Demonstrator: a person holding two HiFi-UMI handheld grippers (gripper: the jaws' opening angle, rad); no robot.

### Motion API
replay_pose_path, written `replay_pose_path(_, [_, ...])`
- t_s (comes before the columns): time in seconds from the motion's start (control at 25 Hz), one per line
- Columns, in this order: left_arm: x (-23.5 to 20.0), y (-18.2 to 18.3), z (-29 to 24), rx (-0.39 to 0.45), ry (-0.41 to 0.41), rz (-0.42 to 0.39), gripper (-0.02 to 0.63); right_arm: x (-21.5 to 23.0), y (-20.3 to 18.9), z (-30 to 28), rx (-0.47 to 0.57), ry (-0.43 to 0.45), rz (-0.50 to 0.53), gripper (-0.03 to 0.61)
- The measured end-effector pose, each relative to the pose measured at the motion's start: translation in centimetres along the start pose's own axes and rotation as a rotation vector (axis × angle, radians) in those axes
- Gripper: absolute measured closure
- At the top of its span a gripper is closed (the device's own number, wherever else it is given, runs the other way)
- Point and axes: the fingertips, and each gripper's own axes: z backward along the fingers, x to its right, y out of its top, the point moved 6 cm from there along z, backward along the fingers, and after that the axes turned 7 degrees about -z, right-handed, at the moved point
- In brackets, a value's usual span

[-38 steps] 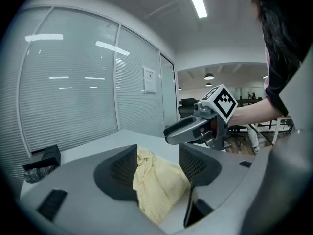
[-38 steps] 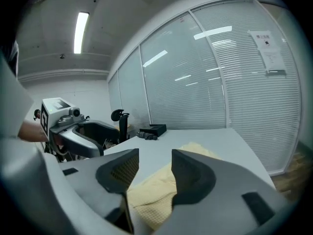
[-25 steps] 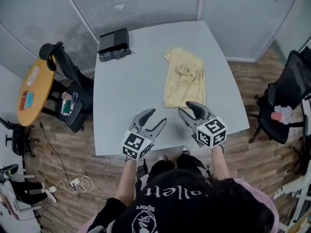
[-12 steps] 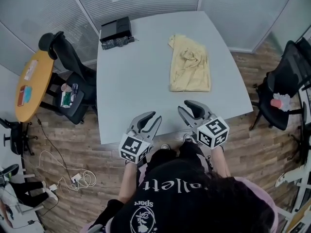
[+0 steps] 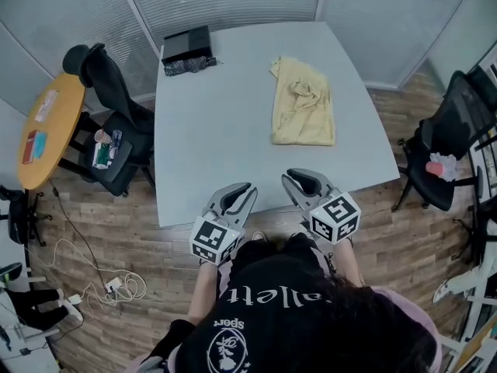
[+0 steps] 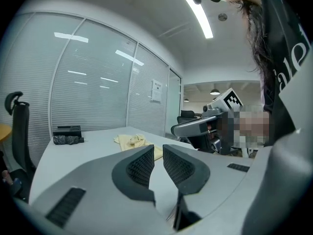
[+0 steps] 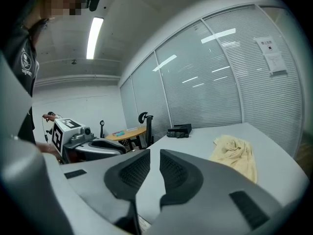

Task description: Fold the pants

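The pale yellow pants (image 5: 303,103) lie folded and rumpled on the right half of the grey table (image 5: 217,130). They also show in the left gripper view as the pants (image 6: 132,141) and in the right gripper view as the pants (image 7: 234,153). My left gripper (image 5: 237,195) and right gripper (image 5: 301,183) hover side by side at the table's near edge, well short of the cloth. Both have just been closing. In each gripper's own view, the left gripper (image 6: 158,148) and the right gripper (image 7: 155,153) show only a narrow gap with nothing in it.
A black box (image 5: 186,50) sits on the table's far left corner. A black office chair (image 5: 101,76) and an orange round table (image 5: 46,127) stand to the left, another chair (image 5: 450,146) to the right. Cables (image 5: 109,286) lie on the wooden floor.
Both grippers have drawn back from above the table to its near edge, and their jaws have narrowed from wide open to a slim gap. The pants have not moved.
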Motion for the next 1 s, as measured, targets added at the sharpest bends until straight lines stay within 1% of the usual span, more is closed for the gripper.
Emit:
replay_pose_path(0.28, [1.2,1.6,0.0,-0.006,0.048,-0.030,0.540,0.4,0.0,1.2,-0.019,0.030,0.022,0.531])
replay_pose_path(0.48, [3.4,2.4,-0.2,-0.005,0.082,-0.017,0.540,0.8,0.0,3.1,-0.027,0.055,0.037,0.532])
replay_pose_path(0.8, [7.0,3.0,-1.1,-0.003,0.108,0.006,0.540,2.0,-0.8,6.7,-0.025,0.053,0.058,0.546])
replay_pose_path(1.0, [8.8,3.2,-1.5,-0.004,0.125,0.005,0.540,2.3,-1.3,8.5,-0.018,0.065,0.076,0.548])
